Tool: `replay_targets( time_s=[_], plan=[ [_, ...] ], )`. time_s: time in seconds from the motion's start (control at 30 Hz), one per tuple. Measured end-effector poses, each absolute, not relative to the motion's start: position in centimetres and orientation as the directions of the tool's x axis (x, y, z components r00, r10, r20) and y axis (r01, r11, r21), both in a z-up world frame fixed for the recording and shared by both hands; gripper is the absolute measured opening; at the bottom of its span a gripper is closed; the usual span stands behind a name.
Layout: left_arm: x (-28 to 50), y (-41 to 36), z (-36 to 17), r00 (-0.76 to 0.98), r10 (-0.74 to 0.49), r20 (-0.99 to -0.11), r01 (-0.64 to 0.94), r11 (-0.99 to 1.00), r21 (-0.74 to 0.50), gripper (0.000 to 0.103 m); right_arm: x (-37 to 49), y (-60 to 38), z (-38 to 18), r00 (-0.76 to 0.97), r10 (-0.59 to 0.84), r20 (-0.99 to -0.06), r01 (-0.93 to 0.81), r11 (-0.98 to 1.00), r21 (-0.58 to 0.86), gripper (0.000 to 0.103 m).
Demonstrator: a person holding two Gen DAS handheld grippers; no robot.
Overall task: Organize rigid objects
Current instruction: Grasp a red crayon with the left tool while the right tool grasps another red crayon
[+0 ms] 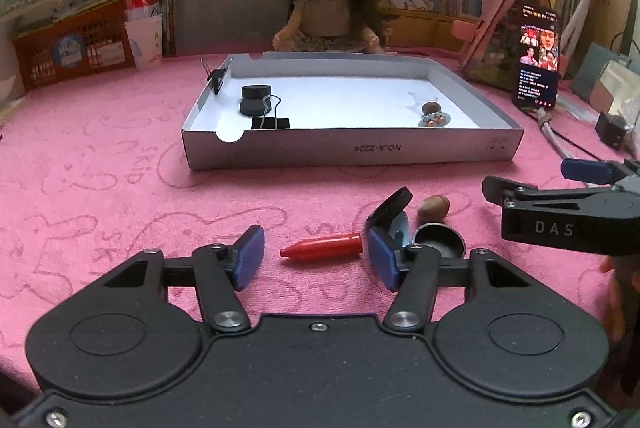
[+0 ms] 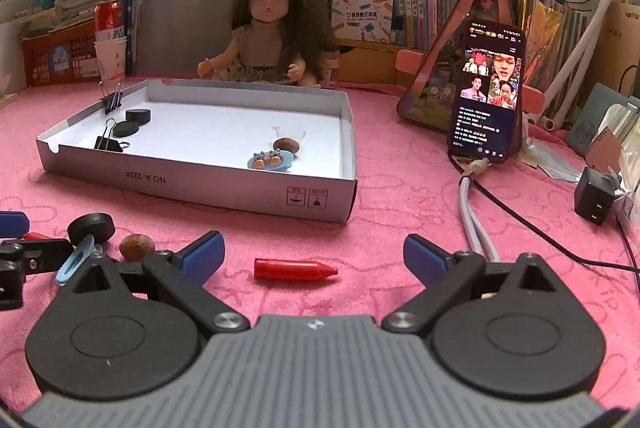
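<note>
In the left wrist view my left gripper (image 1: 316, 256) is low over the pink cloth and open. A red crayon (image 1: 322, 247) lies between its blue pads, tip pointing left, with gaps on both sides. Just right of it are a tilted black disc (image 1: 390, 208), a brown nut (image 1: 434, 208) and a dark round cap (image 1: 440, 242). In the right wrist view my right gripper (image 2: 314, 254) is wide open around a second red crayon (image 2: 294, 269), untouched. The grey box lid (image 1: 348, 148) (image 2: 200, 184) beyond holds two black discs, binder clips, a nut and a blue charm.
A doll (image 2: 266, 40) sits behind the lid. A lit phone (image 2: 486, 96) leans at the right, with its cable (image 2: 472, 212) and a black charger (image 2: 596, 196) on the cloth. A red crate (image 1: 68, 52), a can and stacked books line the back.
</note>
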State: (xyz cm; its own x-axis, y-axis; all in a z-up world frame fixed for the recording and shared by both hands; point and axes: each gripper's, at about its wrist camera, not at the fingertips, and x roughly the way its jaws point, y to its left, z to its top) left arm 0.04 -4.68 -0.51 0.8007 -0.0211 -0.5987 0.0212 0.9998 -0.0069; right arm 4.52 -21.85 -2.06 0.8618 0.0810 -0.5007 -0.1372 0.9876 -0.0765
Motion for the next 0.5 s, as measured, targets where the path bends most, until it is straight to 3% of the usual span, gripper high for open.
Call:
replay_targets(
  time_s=[0.13,0.5],
  plan=[
    [-0.4,-4.5,-0.6,0.811,-0.021,-0.585,0.027,1.000,0.002,0.043,4.5,-22.1,-2.2,0.849,0.099,-0.519,-0.136,0.990,-0.033,0.100],
    [-0.3,-3.1,-0.4,0.813,-0.050,-0.581,0.059,0.998,-0.004,0.042,4.2,-21.3,-2.3,0.841,0.129,-0.526,-0.155,0.988,-0.005,0.091]
  ],
)
